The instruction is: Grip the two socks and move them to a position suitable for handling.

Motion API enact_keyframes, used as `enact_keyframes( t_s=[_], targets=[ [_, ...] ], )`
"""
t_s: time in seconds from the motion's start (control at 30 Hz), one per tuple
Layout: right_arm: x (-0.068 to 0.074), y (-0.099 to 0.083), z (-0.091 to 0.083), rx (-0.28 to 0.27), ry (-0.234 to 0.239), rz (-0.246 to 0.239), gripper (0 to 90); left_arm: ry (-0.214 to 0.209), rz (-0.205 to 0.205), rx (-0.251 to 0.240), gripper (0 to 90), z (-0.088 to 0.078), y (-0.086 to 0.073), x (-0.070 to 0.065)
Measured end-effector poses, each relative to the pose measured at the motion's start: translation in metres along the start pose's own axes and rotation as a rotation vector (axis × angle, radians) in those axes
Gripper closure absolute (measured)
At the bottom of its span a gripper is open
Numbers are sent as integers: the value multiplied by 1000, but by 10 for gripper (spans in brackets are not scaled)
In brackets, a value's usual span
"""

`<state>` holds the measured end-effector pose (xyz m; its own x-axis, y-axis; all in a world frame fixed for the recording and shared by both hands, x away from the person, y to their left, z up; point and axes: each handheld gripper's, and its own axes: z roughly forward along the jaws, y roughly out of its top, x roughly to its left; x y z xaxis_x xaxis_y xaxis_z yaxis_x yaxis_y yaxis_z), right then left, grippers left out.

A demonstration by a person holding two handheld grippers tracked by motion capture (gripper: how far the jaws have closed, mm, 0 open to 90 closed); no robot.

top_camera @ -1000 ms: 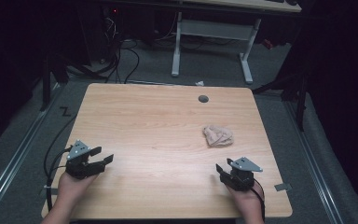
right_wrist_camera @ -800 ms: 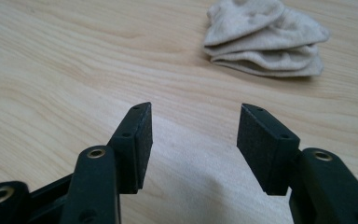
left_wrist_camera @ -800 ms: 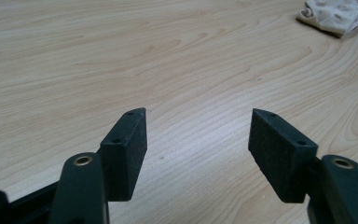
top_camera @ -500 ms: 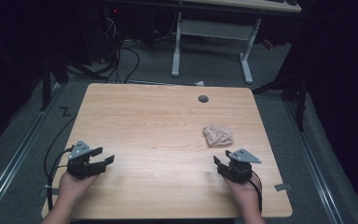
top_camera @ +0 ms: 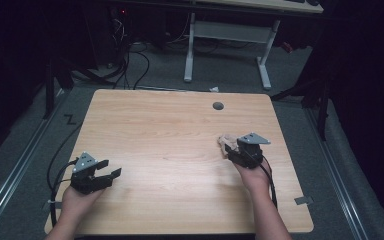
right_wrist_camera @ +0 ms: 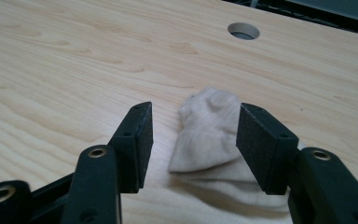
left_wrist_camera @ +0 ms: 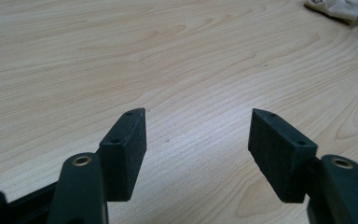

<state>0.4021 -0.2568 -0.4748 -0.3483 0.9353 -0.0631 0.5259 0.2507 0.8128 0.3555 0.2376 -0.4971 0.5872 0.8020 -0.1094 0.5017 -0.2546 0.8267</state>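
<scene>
A crumpled beige cloth (right_wrist_camera: pixel 209 135) lies on the wooden table (top_camera: pixel 170 135), right of centre; the high view shows a bit of the cloth (top_camera: pixel 224 142) beside the jaws. My right gripper (top_camera: pixel 230 152) is open right over it, and in the right gripper view the right gripper (right_wrist_camera: pixel 193 140) has its jaws either side of the cloth without closing on it. My left gripper (top_camera: pixel 109 172) is open near the table's front left corner. In the left gripper view the left gripper (left_wrist_camera: pixel 198 135) holds nothing, with the cloth (left_wrist_camera: pixel 340 8) far off at the top right.
A round cable hole (top_camera: pixel 218 106) sits near the table's far edge, also in the right gripper view as a hole (right_wrist_camera: pixel 243 31). Behind the table stand a white desk frame (top_camera: pixel 227 37) and loose cables (top_camera: pixel 130 55) on the floor. Floor rails run along both sides.
My right gripper has moved forward and left from the front right of the table up to the cloth, which now lies between its open jaws. The left gripper has barely moved.
</scene>
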Motion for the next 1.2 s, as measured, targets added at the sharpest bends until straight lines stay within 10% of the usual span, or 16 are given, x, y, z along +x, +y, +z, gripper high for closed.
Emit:
enact_keyframes(
  t_s=[0.97,1.2],
  targets=[
    [-39,-1,41,108,-31,116,493,-19,34,27,376,3,-2,-2],
    [-32,-3,43,129,-5,71,820,-19,29,22,377,1,-3,-2]
  ],
)
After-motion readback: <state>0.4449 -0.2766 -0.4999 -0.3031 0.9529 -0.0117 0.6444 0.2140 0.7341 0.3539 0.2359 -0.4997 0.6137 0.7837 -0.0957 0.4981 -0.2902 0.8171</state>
